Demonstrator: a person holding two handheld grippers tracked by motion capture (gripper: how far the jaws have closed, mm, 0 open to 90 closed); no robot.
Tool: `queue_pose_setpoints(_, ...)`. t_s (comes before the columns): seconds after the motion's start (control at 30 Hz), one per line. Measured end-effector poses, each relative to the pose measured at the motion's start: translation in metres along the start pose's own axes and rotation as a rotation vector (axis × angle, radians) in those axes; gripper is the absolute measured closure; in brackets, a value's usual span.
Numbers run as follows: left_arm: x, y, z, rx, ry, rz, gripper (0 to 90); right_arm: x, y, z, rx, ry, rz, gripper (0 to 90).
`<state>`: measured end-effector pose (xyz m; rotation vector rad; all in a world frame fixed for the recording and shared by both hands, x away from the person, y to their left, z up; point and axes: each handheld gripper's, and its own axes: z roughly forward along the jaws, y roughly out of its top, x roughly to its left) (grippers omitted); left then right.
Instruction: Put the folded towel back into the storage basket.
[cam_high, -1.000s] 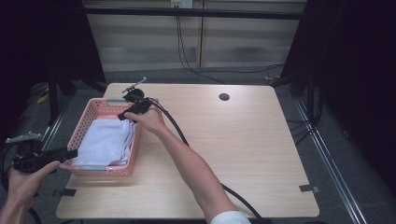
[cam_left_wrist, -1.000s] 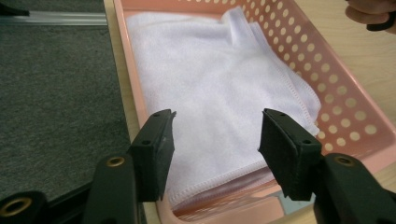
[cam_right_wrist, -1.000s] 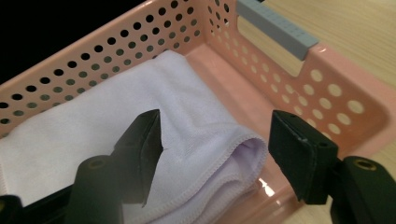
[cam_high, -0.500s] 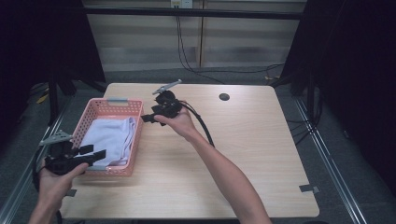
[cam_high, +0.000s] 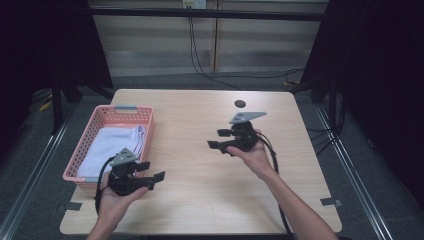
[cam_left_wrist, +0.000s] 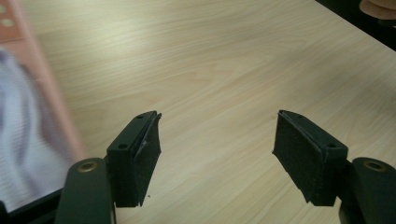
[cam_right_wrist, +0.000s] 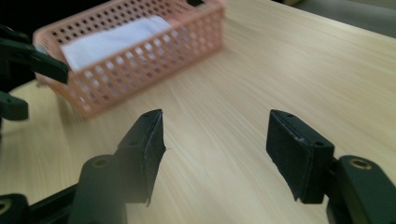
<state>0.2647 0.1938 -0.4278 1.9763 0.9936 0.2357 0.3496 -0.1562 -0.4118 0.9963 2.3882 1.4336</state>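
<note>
Since the earlier frames I see both hands have drawn away from the pink basket (cam_high: 118, 116): the right hand-held gripper (cam_high: 218, 140), which was over the basket's far end, now hangs above the bare middle of the worktop (cam_high: 200, 190), and the left hand-held gripper (cam_high: 153, 170), which was out beyond the worktop's left edge, now sits over its near left part. The left jaws have just been opening, with nothing between them; they stand spread over plain wood. The right jaws are spread too and carry nothing.

My worry from here is the basket. It looks light, and it sits at the left edge of the worktop, its near corner just beside the left hand-held gripper. A careless sweep of that hand, or its trailing cable, could nudge the basket off the edge. The folded white towel (cam_high: 114, 145) lies inside it, apparently flat and settled; a jaw catching a fold would drag it out of shape.

The towel lies just left of and beyond the left hand-held gripper, and well apart from the right one, which points towards the basket across open wood.
</note>
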Motion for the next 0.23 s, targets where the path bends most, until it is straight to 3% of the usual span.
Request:
queue_pose_setpoints(0.1, -0.009, -0.007, 0.009, -0.005, -0.013, 0.018, 30.7, -0.005, -0.028, -0.03, -0.007, -0.045, 0.025, 34.9)
queue_pose_setpoints(0.17, -0.01, -0.009, 0.016, 0.008, -0.021, 0.033, 29.6, -0.008, -0.042, -0.042, -0.006, -0.049, 0.036, 35.0)
queue_pose_setpoints(0.2, -0.01, -0.009, 0.017, 0.003, -0.009, 0.029, 29.3, -0.008, -0.048, -0.048, -0.02, -0.069, 0.046, 34.3)
queue_pose_setpoints(0.23, -0.01, -0.011, 0.019, 0.0, -0.001, 0.024, 29.2, -0.008, -0.052, -0.05, -0.024, -0.061, 0.045, 34.2)
